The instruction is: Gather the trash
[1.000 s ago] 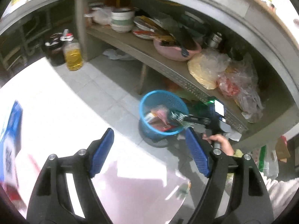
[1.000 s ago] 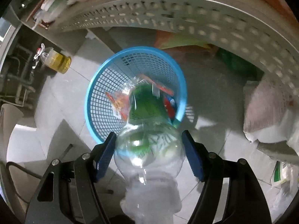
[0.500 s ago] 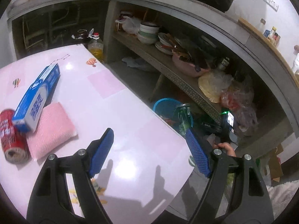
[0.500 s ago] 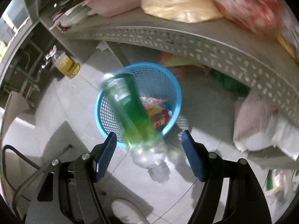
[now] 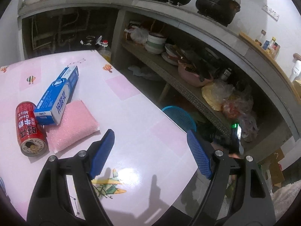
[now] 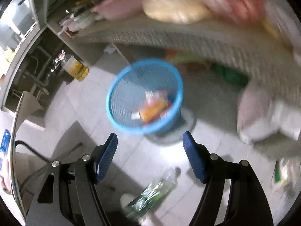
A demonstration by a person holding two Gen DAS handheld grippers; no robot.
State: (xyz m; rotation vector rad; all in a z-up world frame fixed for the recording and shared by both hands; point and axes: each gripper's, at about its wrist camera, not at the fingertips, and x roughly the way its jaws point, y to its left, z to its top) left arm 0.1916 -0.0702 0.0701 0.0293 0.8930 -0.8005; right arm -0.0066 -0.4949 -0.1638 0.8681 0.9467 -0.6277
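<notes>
My left gripper (image 5: 150,133) hangs open and empty over the pink table (image 5: 146,113). To its left lie a red milk-drink can (image 5: 28,126), a blue carton (image 5: 58,96) and a pink sponge (image 5: 71,124). Past the table edge stands the blue basket (image 5: 178,114). In the right wrist view the basket (image 6: 110,101) holds several wrappers. My right gripper (image 6: 150,134) is open above the floor with nothing between its pads. A clear plastic bottle with a green label (image 6: 154,190) lies on the tiles below it, outside the basket.
A perforated grey shelf (image 5: 188,92) runs behind the basket, loaded with bowls, a pink basin (image 5: 191,75) and plastic bags. A bottle of yellow oil (image 6: 77,67) stands on the floor at the left. A white sack (image 6: 263,116) lies on the right.
The bottle left my right gripper, tumbled past the basket's rim and now lies on the floor. The right gripper rose. My left view swung from the floor and basket up onto the table top.
</notes>
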